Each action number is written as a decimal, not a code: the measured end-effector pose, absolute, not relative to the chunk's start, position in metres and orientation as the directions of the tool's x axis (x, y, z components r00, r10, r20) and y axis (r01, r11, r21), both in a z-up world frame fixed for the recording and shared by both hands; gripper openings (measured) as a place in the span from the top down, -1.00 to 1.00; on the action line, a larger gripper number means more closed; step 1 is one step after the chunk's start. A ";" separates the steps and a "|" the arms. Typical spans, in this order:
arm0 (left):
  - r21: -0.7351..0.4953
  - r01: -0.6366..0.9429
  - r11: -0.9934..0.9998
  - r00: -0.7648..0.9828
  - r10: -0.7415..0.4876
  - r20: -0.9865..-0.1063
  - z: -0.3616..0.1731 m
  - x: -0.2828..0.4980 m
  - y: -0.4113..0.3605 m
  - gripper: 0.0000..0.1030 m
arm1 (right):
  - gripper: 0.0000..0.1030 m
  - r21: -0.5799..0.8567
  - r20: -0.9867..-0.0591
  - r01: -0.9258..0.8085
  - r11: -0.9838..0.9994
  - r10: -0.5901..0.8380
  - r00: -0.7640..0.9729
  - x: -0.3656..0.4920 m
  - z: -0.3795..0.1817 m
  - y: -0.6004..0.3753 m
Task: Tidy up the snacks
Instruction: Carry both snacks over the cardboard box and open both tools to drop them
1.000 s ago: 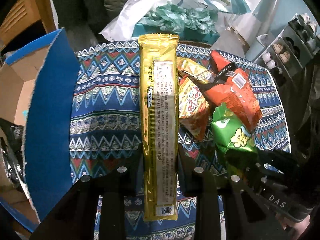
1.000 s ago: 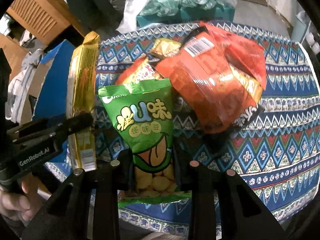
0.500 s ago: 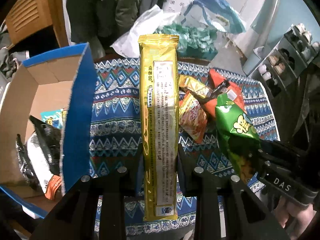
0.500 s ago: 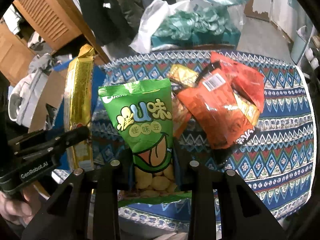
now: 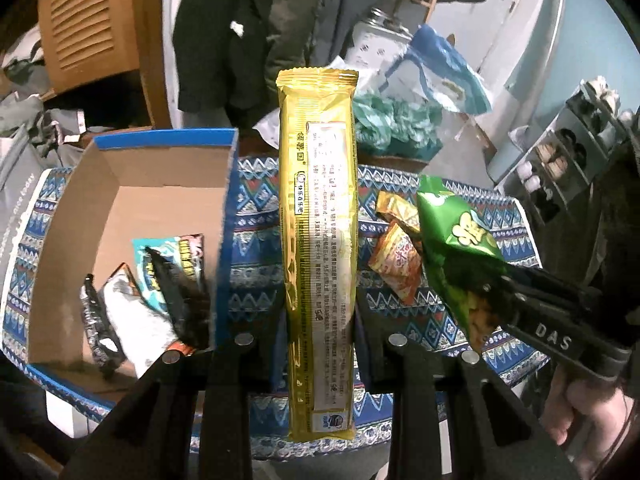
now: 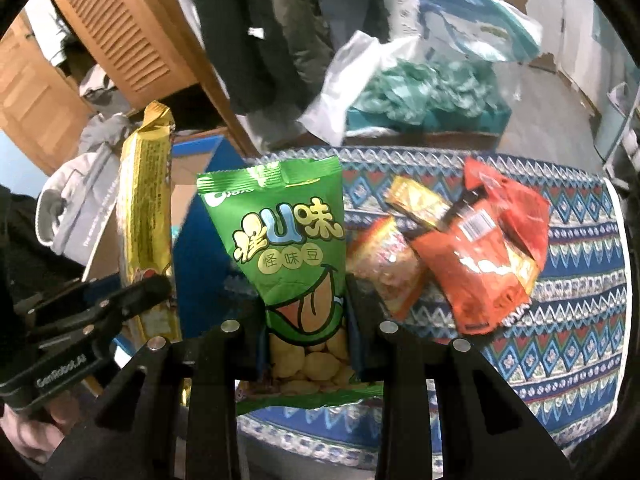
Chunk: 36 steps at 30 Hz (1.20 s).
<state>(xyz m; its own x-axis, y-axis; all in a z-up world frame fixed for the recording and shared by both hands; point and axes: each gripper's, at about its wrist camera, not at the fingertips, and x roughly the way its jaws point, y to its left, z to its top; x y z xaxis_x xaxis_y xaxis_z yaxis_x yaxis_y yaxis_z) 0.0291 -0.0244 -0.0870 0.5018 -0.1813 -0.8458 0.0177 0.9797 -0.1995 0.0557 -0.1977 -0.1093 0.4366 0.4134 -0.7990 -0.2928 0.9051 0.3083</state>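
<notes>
Gold foil first: in the left wrist view the long gold packet (image 5: 318, 248) stands upright, pinched low down between the jaws of the left gripper (image 5: 318, 320). A second ago the patterned tablecloth (image 5: 256, 216) filled the frame behind it and only the blue flap of the cardboard box (image 5: 120, 184) showed. Now the whole box is in view at the table's left edge, open, with a few packets already lying in its near corner. So both snacks have come up off the table, and I'd guess the box is where they're headed. The right gripper (image 5: 486, 292) shows at the right here, clamped on the green bag (image 5: 460, 240) (its lower end looks crumpled in the grip).

Right wrist view: the same green bag (image 6: 292, 248) sits upright in the right gripper (image 6: 306, 320), jaws nearly closed and squeezing its lower part, where the round snacks show through. The table has dropped away compared with before. The orange bag (image 6: 476, 276) and a couple of small yellow-red packets (image 6: 384, 268) lie in a heap toward the tablecloth's far right part, untouched. The left gripper (image 6: 156, 280) is at the left, gripping the gold packet (image 6: 146, 220) above the box's blue edge. Nothing's gone in on this trip yet.
</notes>
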 end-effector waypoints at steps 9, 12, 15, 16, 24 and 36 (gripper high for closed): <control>-0.201 -0.068 0.977 0.546 -0.132 -0.827 -0.071 0.022 0.027 0.44 | 0.44 0.316 -0.781 -0.362 0.877 0.457 0.426 0.063 -0.092 -0.147; -0.209 -0.096 0.973 0.558 -0.122 -0.821 -0.066 0.020 0.045 0.44 | 0.44 0.317 -0.778 -0.384 0.867 0.469 0.418 0.066 -0.088 -0.131; -0.205 -0.123 0.971 0.572 -0.100 -0.814 -0.063 0.019 0.063 0.44 | 0.44 0.319 -0.776 -0.404 0.857 0.481 0.408 0.068 -0.086 -0.115; -0.203 -0.134 0.970 0.576 -0.091 -0.813 -0.062 0.019 0.069 0.44 | 0.44 0.319 -0.776 -0.412 0.854 0.485 0.404 0.069 -0.085 -0.110; -0.174 -0.206 0.963 0.572 -0.026 -0.820 -0.070 0.018 0.106 0.44 | 0.44 0.320 -0.778 -0.464 0.826 0.508 0.369 0.074 -0.085 -0.062; -0.194 -0.276 0.941 0.539 -0.016 -0.842 -0.097 0.023 0.146 0.44 | 0.44 0.312 -0.797 -0.516 0.798 0.516 0.315 0.080 -0.094 0.002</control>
<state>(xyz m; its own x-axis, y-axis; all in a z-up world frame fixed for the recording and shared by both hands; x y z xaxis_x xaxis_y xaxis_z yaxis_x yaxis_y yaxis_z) 0.0231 0.1465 -0.0972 0.5391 -0.0156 -0.8421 -0.2761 0.9413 -0.1943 0.0798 0.0020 -0.0941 0.3151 0.5157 -0.7967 -0.5159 0.7977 0.3123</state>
